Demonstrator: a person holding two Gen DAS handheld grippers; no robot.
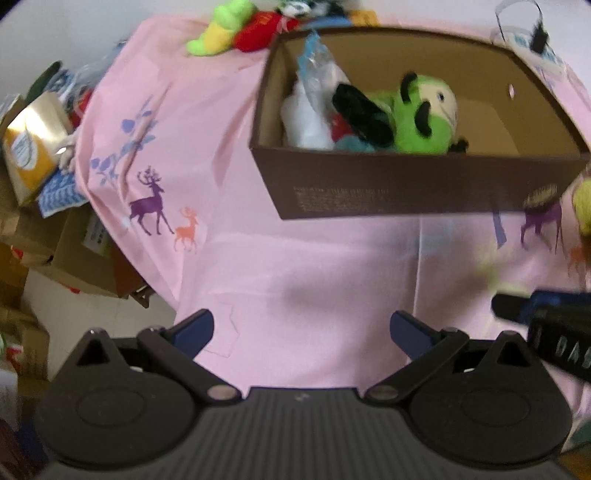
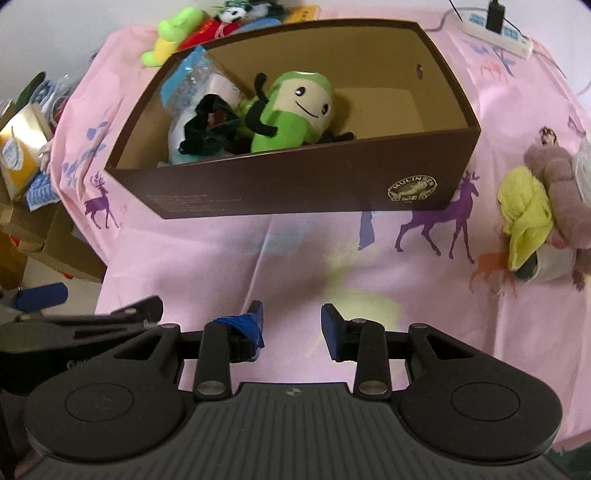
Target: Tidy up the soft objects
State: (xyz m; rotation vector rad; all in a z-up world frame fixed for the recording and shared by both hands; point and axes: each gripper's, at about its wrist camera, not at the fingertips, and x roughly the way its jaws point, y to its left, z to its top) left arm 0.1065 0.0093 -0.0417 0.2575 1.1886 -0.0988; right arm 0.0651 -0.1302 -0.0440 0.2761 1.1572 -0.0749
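While right gripper (image 2: 291, 326) hovers empty, green plush (image 2: 291, 110) lies beyond, inside box (image 2: 295, 192).

Soft daylight — blurred, fisheye-warped edges

A bench covered with a pink cloth (image 2: 295, 251) printed with purple and orange deer fills most of both views. Behind it stands a plain white wall (image 1: 74, 29). At the far left, stacked cardboard cartons (image 1: 85, 258) rest on a pale floor (image 1: 110, 314). A white power strip (image 2: 498, 35) lies at the far right edge.
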